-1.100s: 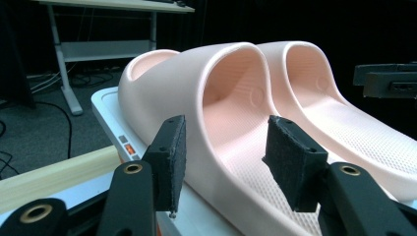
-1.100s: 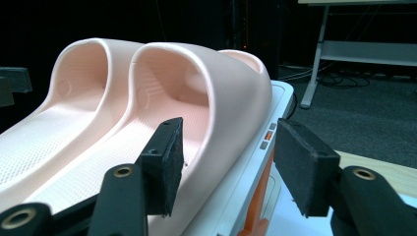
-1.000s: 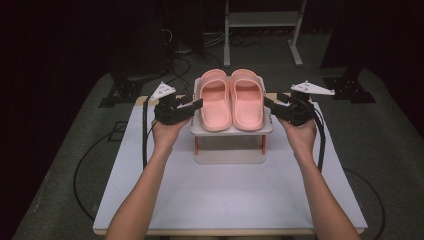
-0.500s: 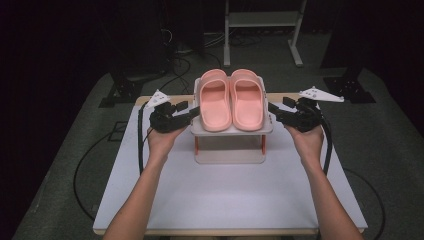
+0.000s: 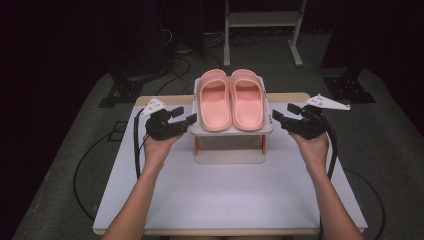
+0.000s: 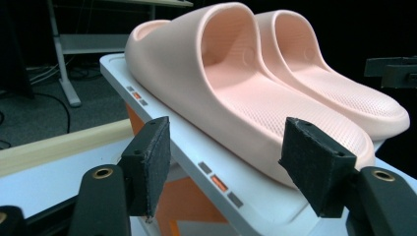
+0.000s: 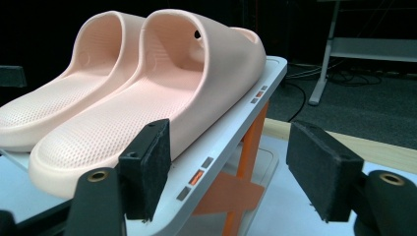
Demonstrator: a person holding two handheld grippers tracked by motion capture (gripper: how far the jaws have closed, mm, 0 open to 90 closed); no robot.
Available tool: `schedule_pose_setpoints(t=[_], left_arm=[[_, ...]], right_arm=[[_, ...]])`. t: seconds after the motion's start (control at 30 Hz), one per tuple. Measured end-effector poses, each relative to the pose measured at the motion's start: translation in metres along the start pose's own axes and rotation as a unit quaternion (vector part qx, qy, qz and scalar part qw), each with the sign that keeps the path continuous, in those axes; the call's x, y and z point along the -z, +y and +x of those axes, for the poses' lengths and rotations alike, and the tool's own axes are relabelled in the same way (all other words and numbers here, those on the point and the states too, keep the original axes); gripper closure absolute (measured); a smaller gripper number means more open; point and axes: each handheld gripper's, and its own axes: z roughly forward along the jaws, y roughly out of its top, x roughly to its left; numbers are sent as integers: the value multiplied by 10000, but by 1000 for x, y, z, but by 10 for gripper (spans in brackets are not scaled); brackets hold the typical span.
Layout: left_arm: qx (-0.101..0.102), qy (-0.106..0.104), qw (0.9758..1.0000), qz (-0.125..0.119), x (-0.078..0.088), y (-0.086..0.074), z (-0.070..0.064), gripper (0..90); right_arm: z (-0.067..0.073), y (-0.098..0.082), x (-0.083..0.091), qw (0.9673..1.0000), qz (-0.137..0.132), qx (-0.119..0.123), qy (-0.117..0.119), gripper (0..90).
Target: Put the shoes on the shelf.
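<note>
Flanking the white rack (image 5: 231, 131) mid-table: left gripper (image 5: 186, 118) and right gripper (image 5: 279, 114), both with jaws apart and just been opening, nothing clamped; pink slippers (image 5: 231, 100) sit side by side on the rack's top shelf, between the grippers.

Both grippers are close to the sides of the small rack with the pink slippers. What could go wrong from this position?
1. The rack is small and stands on thin orange legs; an uneven push from the left gripper or right gripper might tip or slide it.
2. The slippers lie loose on top, heels near the front edge, so a tilt could drop them.
3. Both grippers' fingers have just been opening with nothing between them; a finger could catch a slipper's sole instead of the shelf edge.
</note>
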Motion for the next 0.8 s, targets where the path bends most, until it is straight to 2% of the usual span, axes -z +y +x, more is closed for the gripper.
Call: schedule_pose_setpoints(t=[0.6, 0.8], left_arm=[[54, 66, 10000, 27, 9, -17, -2, 245], [-2, 123, 9999, 63, 12, -23, -3, 210]], right_arm=[[-6, -19, 14, 10000, 37, -36, 0, 281], [-7, -25, 20, 10000, 4, -12, -19, 276]])
